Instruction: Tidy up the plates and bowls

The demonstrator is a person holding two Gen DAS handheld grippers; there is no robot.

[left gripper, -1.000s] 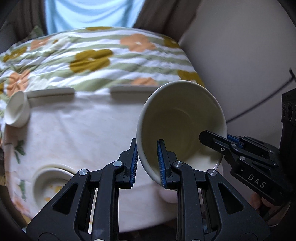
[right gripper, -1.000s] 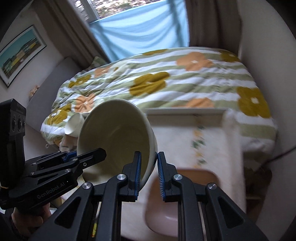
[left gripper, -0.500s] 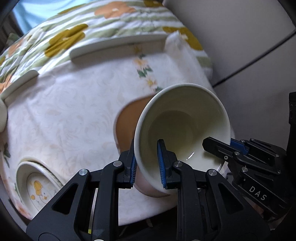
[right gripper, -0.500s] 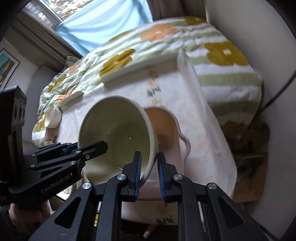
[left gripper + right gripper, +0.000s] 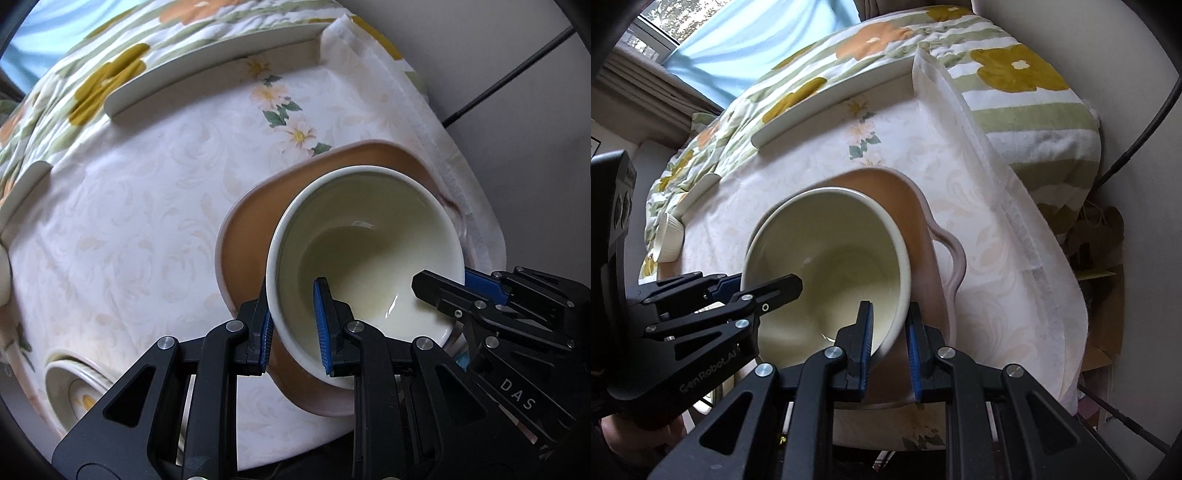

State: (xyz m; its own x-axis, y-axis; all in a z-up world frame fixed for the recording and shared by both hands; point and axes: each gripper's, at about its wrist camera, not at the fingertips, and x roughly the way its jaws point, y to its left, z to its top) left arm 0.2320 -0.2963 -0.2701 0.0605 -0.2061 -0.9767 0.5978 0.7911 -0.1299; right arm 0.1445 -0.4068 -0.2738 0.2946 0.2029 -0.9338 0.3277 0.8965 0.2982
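cream bowl (image 5: 365,236) lowered since earlier, now over tan dish (image 5: 251,229).

The bowl (image 5: 369,236) was plain cream inside and out. Under it lay a pink-rimmed dish (image 5: 923,218) with a tan face. The counter (image 5: 129,221) wore a pale cloth with faint scrollwork and small flowers at twelve o'clock. The bed (image 5: 1015,74) showed green stripes with mustard and orange blooms.

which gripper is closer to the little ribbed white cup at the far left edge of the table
Left. Both grippers are clamped on the cream bowl's rim; the left gripper grips the side facing the ribbed cup, and the right gripper grips the opposite side.
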